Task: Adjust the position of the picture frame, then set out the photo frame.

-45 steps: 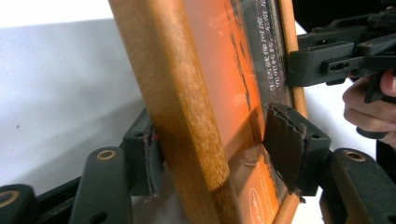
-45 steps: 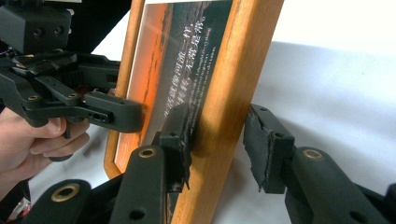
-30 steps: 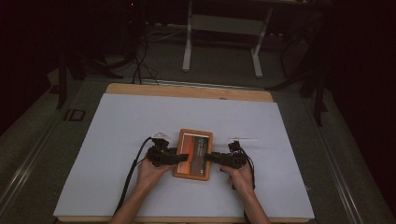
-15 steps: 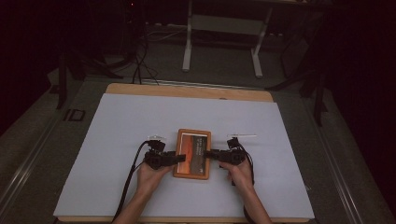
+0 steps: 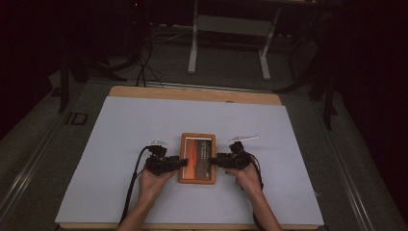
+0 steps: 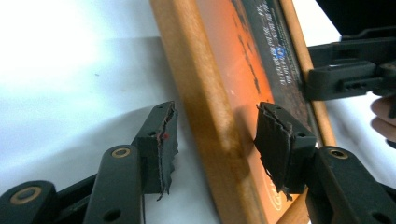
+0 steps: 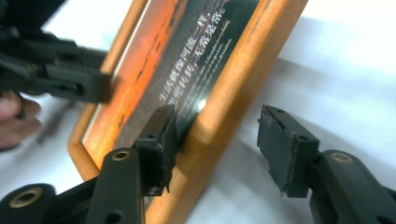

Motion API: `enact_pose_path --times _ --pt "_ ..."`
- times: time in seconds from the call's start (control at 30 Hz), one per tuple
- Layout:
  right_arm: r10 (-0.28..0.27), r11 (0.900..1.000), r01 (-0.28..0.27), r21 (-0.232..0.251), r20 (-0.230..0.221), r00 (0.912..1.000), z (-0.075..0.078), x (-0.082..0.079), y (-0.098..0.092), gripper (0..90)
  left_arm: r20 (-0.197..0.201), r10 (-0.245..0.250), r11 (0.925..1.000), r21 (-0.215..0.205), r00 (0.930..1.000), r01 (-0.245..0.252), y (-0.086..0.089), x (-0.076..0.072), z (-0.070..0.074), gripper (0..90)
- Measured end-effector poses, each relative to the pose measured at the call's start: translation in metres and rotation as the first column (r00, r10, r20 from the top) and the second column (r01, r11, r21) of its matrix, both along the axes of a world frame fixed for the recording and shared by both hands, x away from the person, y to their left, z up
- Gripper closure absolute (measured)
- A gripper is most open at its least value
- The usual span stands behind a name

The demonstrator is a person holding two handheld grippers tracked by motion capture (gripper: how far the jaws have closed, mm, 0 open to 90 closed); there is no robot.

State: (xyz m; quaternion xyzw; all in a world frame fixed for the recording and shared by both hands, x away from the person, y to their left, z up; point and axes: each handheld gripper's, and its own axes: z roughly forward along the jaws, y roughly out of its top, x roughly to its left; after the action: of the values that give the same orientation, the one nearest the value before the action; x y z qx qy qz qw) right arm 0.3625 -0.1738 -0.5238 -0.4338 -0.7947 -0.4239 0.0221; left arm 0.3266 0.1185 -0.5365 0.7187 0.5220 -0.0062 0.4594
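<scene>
Your wooden frame (image 6: pixel 205 121) runs off top & bottom edges in left gripper view; the print's small text (image 7: pixel 205 51) is too blurred to read. At 6 o'clock in high view, your forearms are cut off by the edge.

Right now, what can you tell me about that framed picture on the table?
The framed picture lies flat on the white table cover, near the person's edge. Its frame looks like rounded orange-brown wood; the print is orange fading to dark, with small pale lettering. The left hand-held gripper and right hand-held gripper each straddle a side rail, jaws open.
</scene>
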Motion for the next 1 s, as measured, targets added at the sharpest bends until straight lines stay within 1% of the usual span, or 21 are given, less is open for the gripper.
enact_pose_path --times 0.03,0.13,0.17,0.2,0.23,0.27,0.37,0.4,0.43,0.53,0.63,0.73,0.77,0.87,0.97,1.0 --pt "-0.003 1.0 0.003 -0.014 0.011 0.9999 0.002 -0.002 0.0 45.1 0.004 0.003 1.0 0.006 1.0 -0.003 0.002 0.0 0.0 48.3" --pt "-0.004 1.0 0.005 -0.03 0.037 0.9993 0.007 -0.005 -0.001 44.8 0.011 0.014 0.9999 0.009 0.9998 -0.014 0.006 0.0 0.003 48.4" --pt "-0.004 1.0 0.005 -0.03 0.037 0.9993 0.007 -0.005 -0.001 44.8 0.011 0.014 0.9999 0.009 0.9998 -0.014 0.006 0.0 0.003 48.4" --pt "-0.005 0.999 0.007 -0.043 0.053 0.9986 0.01 -0.006 -0.002 44.9 0.011 0.014 0.9999 0.009 0.9998 -0.014 0.006 0.0 0.003 48.4" --pt "-0.007 0.998 0.011 -0.056 0.072 0.9974 0.013 -0.008 -0.005 45.0 0.021 0.02 0.9998 0.008 0.9996 -0.02 0.011 0.0 0.005 48.4" --pt "-0.008 0.998 0.012 -0.058 0.08 0.9968 0.014 -0.009 -0.006 45.0 0.027 0.025 0.9996 0.011 0.9993 -0.026 0.012 0.0 0.007 48.5" --pt "-0.007 0.997 0.015 -0.082 0.099 0.9951 0.016 -0.011 -0.008 44.9 0.04 0.035 0.9993 0.014 0.9986 -0.036 0.015 -0.001 0.01 48.8" --pt "-0.006 0.996 0.015 -0.09 0.104 0.9946 0.017 -0.011 -0.008 44.9 0.051 0.041 0.999 0.018 0.9979 -0.042 0.018 -0.002 0.012 48.9" --pt "-0.006 0.996 0.015 -0.09 0.104 0.9946 0.017 -0.011 -0.008 44.9 0.051 0.041 0.999 0.018 0.9979 -0.042 0.018 -0.002 0.012 48.9" --pt "-0.005 0.995 0.017 -0.102 0.12 0.9928 0.018 -0.012 -0.009 44.7 0.069 0.046 0.9986 0.023 0.9965 -0.048 0.02 -0.004 0.015 49.0" --pt "0.005 0.992 0.013 -0.125 0.146 0.9892 0.021 -0.014 -0.007 43.7 0.091 0.05 0.9983 0.025 0.9946 -0.053 0.021 -0.005 0.017 48.9" --pt "0.013 0.988 0.014 -0.151 0.175 0.9845 0.023 -0.015 -0.006 43.5 0.104 0.05 0.9973 0.048 0.9933 -0.056 0.02 -0.007 0.019 48.8" --pt "0.021 0.987 0.008 -0.159 0.18 0.9834 0.024 -0.016 -0.005 43.6 0.11 0.048 0.9967 0.06 0.9928 -0.055 0.019 -0.008 0.019 48.8" --pt "0.039 0.982 -0.003 -0.187 0.19 0.981 0.026 -0.016 -0.002 44.0 0.115 0.036 0.9961 0.076 0.9927 -0.045 0.018 -0.009 0.02 48.9" --pt "0.056 0.977 -0.009 -0.214 0.216 0.9747 0.03 -0.016 0.002 44.7 0.117 0.026 0.9964 0.077 0.9927 -0.035 0.018 -0.01 0.023 49.0" --pt "0.062 0.976 -0.013 -0.215 0.222 0.973 0.031 -0.016 0.004 45.3 0.121 0.027 0.9965 0.075 0.9922 -0.036 0.018 -0.011 0.025 49.3"
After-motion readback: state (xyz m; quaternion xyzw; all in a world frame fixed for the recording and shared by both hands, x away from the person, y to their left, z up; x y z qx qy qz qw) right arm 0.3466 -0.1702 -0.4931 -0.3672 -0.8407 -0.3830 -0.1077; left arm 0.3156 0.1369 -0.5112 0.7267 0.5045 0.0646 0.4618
